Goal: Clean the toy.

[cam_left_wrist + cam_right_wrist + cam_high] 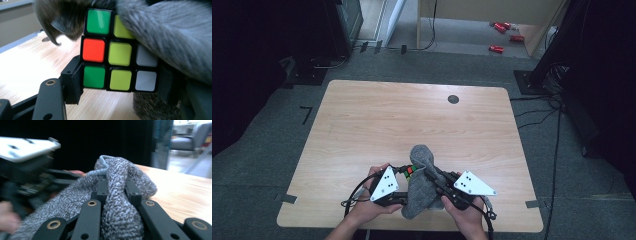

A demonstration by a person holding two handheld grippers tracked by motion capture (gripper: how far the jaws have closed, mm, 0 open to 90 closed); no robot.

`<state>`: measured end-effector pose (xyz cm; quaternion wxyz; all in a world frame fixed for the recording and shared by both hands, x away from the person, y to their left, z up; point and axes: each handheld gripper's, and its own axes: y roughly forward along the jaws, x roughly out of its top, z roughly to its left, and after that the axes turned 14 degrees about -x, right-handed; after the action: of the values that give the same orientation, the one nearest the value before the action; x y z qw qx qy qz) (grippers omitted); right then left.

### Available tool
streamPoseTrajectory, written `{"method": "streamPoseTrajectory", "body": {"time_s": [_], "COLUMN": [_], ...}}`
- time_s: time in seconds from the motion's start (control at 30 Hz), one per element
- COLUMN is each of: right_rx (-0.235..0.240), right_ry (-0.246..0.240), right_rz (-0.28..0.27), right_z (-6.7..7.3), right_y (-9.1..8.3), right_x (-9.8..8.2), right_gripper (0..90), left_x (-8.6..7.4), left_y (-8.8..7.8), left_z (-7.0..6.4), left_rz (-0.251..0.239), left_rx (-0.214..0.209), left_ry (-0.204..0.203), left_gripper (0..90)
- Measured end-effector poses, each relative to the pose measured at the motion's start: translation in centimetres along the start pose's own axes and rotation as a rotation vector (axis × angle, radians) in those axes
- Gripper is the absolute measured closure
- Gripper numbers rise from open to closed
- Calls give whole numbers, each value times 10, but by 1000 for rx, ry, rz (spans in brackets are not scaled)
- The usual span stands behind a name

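A Rubik's cube (120,53) with green, red, yellow and white tiles sits between the jaws of my left gripper (120,83), which is shut on its two sides. A grey fuzzy cloth (172,35) drapes over the cube's top and right side. In the high view the cube (410,170) peeks out beside the cloth (421,186) near the table's front edge, with the left gripper (405,173) at its left. My right gripper (117,189) is shut on a fold of the cloth (117,220); from above, the right gripper (433,176) reaches in from the right.
The wooden table (377,120) has a small dark round mark (453,99) at the back right. Red objects (502,29) lie on the floor beyond it. Dark equipment stands at both sides, and cables (537,112) run along the floor at the right.
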<state>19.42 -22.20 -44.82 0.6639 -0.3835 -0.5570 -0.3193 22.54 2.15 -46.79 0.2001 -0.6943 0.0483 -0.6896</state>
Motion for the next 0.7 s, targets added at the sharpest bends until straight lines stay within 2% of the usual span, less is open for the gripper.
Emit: {"method": "streamPoseTrajectory", "body": {"time_s": [0.1, 0.2, 0.27, 0.33, 0.4, 0.43, 0.6, 0.67, 0.7], "right_rx": [-69, -57, -10, 20, 4, 1, -69, -74, -61], "right_ry": [6, 15, 23, 15, 1, 8, 38, 34, 30], "right_rz": [45, 52, 32, 11, 3, 3, 56, 60, 51], "right_z": [-11, -11, -4, 5, 7, 6, -12, -13, -10], "right_y": [3, 3, 2, 0, -2, -1, 3, 2, 2], "right_x": [-4, -6, -3, 2, 6, 6, -4, -4, -2], "right_gripper": [788, 785, 781, 778, 775, 773, 769, 768, 767], "left_x": [1, 0, 0, 0, 2, 2, 2, 1, 1], "left_y": [1, 3, 5, 4, 2, 1, 0, 1, 1], "left_z": [0, -1, -2, -3, -4, -4, -3, -2, -2], "left_rz": [9, 22, 31, 18, 3, -1, -9, -8, -4], "left_rx": [6, 4, 8, 5, 1, 0, -6, -7, -6], "left_ry": [-1, 5, 15, 20, 25, 30, 30, 24, 22], "left_gripper": [346, 346, 347, 347, 347, 348, 347, 347, 347]}}
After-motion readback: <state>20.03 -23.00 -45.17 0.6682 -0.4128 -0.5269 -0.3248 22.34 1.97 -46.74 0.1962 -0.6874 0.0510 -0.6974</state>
